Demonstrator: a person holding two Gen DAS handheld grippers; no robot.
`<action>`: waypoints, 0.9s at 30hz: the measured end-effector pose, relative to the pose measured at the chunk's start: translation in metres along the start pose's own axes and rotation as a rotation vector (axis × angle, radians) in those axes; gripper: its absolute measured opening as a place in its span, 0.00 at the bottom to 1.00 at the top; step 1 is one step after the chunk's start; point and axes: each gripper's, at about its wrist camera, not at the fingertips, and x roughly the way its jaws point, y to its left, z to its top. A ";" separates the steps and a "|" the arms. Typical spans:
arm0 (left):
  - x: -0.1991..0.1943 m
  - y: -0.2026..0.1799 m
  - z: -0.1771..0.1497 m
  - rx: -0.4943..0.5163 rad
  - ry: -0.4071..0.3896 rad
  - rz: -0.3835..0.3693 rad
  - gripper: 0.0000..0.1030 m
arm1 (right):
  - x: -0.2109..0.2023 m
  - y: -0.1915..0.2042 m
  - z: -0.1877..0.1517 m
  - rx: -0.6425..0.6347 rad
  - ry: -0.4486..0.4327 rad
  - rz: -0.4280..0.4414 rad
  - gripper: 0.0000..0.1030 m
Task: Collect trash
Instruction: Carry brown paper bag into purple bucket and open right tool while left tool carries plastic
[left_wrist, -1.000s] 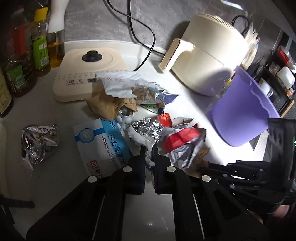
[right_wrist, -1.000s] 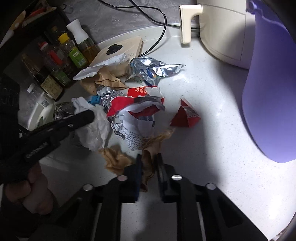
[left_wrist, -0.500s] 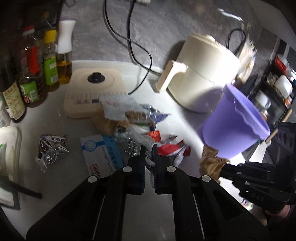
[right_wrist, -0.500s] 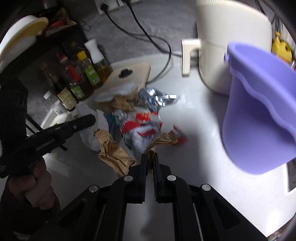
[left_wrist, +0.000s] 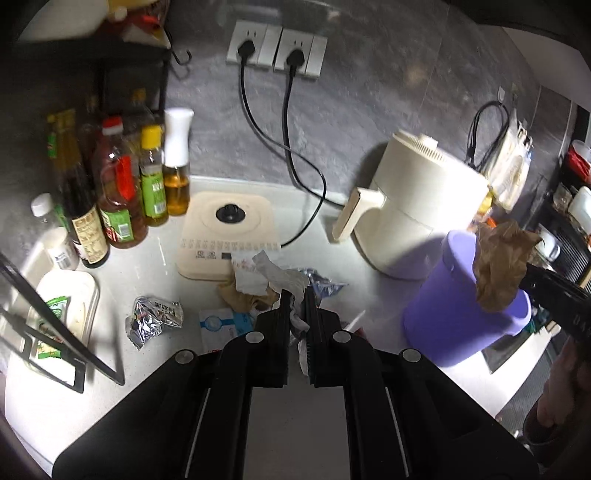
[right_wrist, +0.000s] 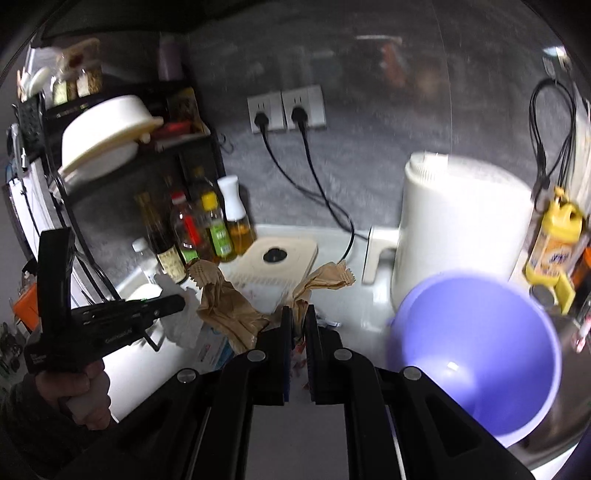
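Right wrist view shows the right tool (right_wrist: 297, 317) clamped on brown paper (right_wrist: 225, 306), beside the purple bin (right_wrist: 476, 354). It should centre over the bin's mouth before releasing, while the left tool (left_wrist: 295, 302) grips white tissue (left_wrist: 284, 277).

- Dim kitchen; bright light pools on the white counter (left_wrist: 155, 273) beside the air fryer (left_wrist: 424, 218).
- Fisheye bending, dark corners.
- Right wrist view motion-blurred, worst above the air fryer.

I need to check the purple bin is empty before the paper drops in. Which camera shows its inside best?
The right wrist view: it looks down into the purple bin, whose visible interior is bare. The left wrist view shows only its outer wall, with the brown paper above its rim.
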 end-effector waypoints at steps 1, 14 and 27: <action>-0.004 -0.005 0.000 -0.010 -0.013 0.010 0.07 | -0.003 -0.005 0.003 -0.008 -0.007 0.004 0.08; -0.024 -0.055 -0.004 -0.030 -0.077 0.076 0.08 | -0.020 -0.077 0.015 -0.018 -0.034 -0.031 0.08; -0.021 -0.098 -0.002 -0.001 -0.095 0.079 0.07 | -0.020 -0.115 0.004 -0.012 -0.021 -0.054 0.64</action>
